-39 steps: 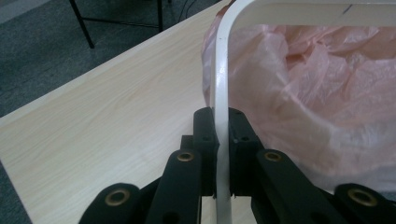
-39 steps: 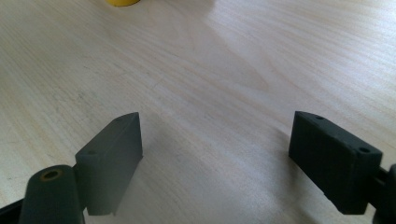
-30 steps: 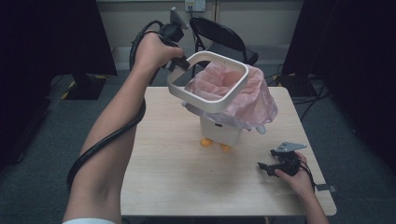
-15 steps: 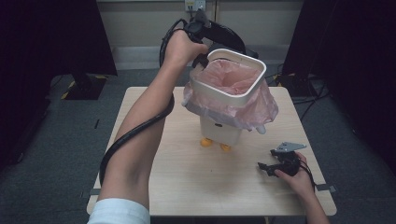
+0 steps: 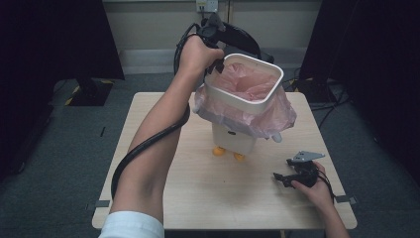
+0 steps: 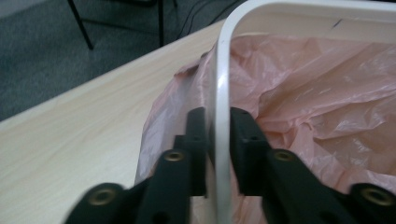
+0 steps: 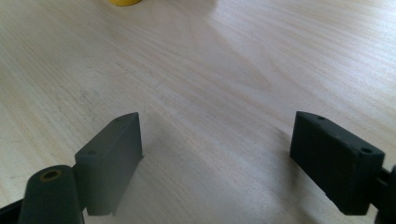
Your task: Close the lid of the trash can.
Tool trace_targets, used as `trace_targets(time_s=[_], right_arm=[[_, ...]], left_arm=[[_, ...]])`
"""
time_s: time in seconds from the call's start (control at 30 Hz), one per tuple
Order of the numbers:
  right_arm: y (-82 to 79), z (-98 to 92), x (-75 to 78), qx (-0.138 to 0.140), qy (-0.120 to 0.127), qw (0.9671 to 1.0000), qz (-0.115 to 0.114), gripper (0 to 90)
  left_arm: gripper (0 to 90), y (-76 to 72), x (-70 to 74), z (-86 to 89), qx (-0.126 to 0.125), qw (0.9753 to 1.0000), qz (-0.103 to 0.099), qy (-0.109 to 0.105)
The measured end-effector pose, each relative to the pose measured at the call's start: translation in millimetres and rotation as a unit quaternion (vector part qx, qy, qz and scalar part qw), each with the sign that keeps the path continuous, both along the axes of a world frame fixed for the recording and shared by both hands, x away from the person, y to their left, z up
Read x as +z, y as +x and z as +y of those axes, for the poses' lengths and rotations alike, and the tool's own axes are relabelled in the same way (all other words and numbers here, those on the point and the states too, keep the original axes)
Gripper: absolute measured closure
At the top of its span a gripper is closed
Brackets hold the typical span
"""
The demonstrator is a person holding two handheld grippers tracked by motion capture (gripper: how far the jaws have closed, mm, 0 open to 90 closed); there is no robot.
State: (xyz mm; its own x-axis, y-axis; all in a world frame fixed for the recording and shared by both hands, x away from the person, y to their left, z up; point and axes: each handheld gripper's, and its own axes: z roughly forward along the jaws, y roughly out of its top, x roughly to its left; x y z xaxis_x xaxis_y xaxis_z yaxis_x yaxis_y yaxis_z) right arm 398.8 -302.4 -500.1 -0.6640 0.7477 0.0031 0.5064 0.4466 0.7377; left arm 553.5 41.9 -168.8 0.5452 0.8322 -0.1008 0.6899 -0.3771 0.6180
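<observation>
The left gripper (image 5: 214, 60) clamps the white rim frame (image 5: 244, 82), held tilted over the pink bag (image 5: 247, 111) on the bin (image 5: 233, 140); next, I judge, press it down level, while the right gripper (image 5: 286, 177) rests released on the desk (image 5: 198, 188).

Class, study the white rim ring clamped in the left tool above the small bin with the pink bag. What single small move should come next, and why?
Probably lower the white ring straight down onto the bin. The left tool is shut on the ring's edge, holding it tilted above the bin, and the pink bag already drapes over the bin's sides, ready to be pinned. The right tool rests open on the table.
</observation>
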Motion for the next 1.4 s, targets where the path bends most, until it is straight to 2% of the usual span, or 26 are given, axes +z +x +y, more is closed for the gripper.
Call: trace_targets(time_s=[0.13,0.17,0.2,0.23,0.27,0.3,0.33,0.4,0.43,0.47,0.53,0.57,0.7,0.77,0.83,0.93,1.0,1.07,1.1,1.13,1.17,1.2,1.27,1.3,1.33,1.4], right_arm=[[-0.1,0.1,0.0,0.000,0.000,1.0000,0.000,15.8],[-0.3,0.2,0.0,0.000,0.000,1.0000,0.000,15.9],[-0.4,0.3,0.0,0.000,0.000,1.0000,0.000,15.9],[-0.5,0.3,0.0,0.000,0.000,1.0000,0.000,15.9],[-0.5,0.3,0.0,0.000,0.000,1.0000,0.000,15.8],[-0.5,0.3,0.0,0.000,0.000,1.0000,0.000,15.9],[-0.5,0.3,0.0,0.000,0.000,1.0000,0.000,15.8],[-0.5,0.3,0.0,0.001,0.000,1.0000,0.000,15.8],[-0.5,0.3,0.0,0.001,0.000,1.0000,0.000,15.8],[-0.5,0.3,0.0,0.001,0.000,1.0000,0.000,15.8],[-0.5,0.3,0.0,0.001,0.000,1.0000,0.000,15.8],[-0.5,0.4,0.0,0.001,0.000,1.0000,0.000,15.8],[-0.7,0.5,0.0,0.004,0.000,1.0000,0.000,15.8],[-0.7,0.5,0.0,0.004,0.000,1.0000,0.000,15.8],[-0.7,0.5,0.0,0.003,0.000,1.0000,0.000,15.8],[-1.0,0.8,0.0,0.005,0.000,1.0000,0.001,15.8],[-1.2,0.9,0.0,0.006,0.000,1.0000,0.000,15.8],[-1.2,0.9,0.0,0.006,0.000,1.0000,0.000,15.8],[-1.2,0.9,0.0,0.006,0.000,1.0000,0.000,15.8],[-1.2,0.9,0.0,0.006,0.000,1.0000,0.000,15.8],[-1.2,0.9,0.0,0.006,0.000,1.0000,0.000,15.7],[-1.2,0.9,0.0,0.006,0.000,1.0000,0.000,15.7],[-1.2,0.9,0.0,0.006,-0.001,1.0000,0.000,15.8],[-1.2,1.0,0.0,0.006,-0.001,1.0000,-0.001,15.8],[-1.2,1.0,-0.2,0.007,0.000,1.0000,-0.001,15.8],[-1.2,1.0,-0.2,0.007,0.000,1.0000,-0.001,15.8]], left_arm=[[53.2,-1.1,1.7,1.6,-0.024,0.9982,-0.053,-0.015],[53.3,0.3,2.1,1.9,-0.023,0.9984,-0.051,-0.012],[51.2,2.2,1.5,1.8,-0.034,0.9973,-0.064,-0.009],[50.7,3.6,0.8,1.0,-0.032,0.9971,-0.067,-0.013],[53.7,5.1,0.2,-0.3,-0.035,0.9975,-0.059,-0.018],[54.3,6.7,-1.1,-1.1,-0.042,0.9968,-0.062,-0.026],[54.8,7.9,-1.7,-1.9,-0.034,0.9971,-0.062,-0.027],[66.1,9.9,-3.9,-3.6,-0.039,0.9975,-0.054,-0.025],[65.1,10.9,-5.5,-4.2,-0.037,0.9977,-0.050,-0.025],[71.9,11.3,-6.5,-4.6,-0.037,0.9982,-0.040,-0.022],[79.3,11.7,-9.0,-5.3,-0.029,0.9989,-0.037,-0.007],[82.2,11.7,-9.2,-4.7,-0.022,0.9991,-0.034,-0.008],[84.2,9.6,-8.1,-3.0,-0.001,0.9995,-0.030,0.007],[84.2,7.5,-7.9,-2.3,0.031,0.9993,-0.019,0.010],[84.4,7.3,-8.2,-1.3,0.050,0.9987,-0.010,0.007],[84.2,6.1,-9.4,-2.6,0.049,0.9987,-0.006,0.008],[83.7,3.5,-9.1,-2.4,0.035,0.9994,-0.005,0.002],[81.0,-0.7,-8.2,0.3,0.021,0.9997,-0.006,-0.015],[76.8,-2.4,-8.5,1.2,0.008,0.9998,-0.010,-0.018],[67.9,-4.0,-9.2,2.7,0.003,0.9994,-0.019,-0.030],[56.1,-5.0,-10.0,4.5,-0.002,0.9983,-0.046,-0.037],[48.8,-6.1,-10.9,7.2,-0.017,0.9965,-0.073,-0.038],[46.7,-9.3,-10.6,13.2,-0.022,0.9970,-0.067,-0.032],[45.7,-10.9,-10.8,16.6,-0.025,0.9963,-0.072,-0.039],[46.5,-12.6,-10.2,20.5,-0.024,0.9966,-0.064,-0.046],[48.0,-16.2,-9.6,28.0,-0.029,0.9949,-0.072,-0.064]])
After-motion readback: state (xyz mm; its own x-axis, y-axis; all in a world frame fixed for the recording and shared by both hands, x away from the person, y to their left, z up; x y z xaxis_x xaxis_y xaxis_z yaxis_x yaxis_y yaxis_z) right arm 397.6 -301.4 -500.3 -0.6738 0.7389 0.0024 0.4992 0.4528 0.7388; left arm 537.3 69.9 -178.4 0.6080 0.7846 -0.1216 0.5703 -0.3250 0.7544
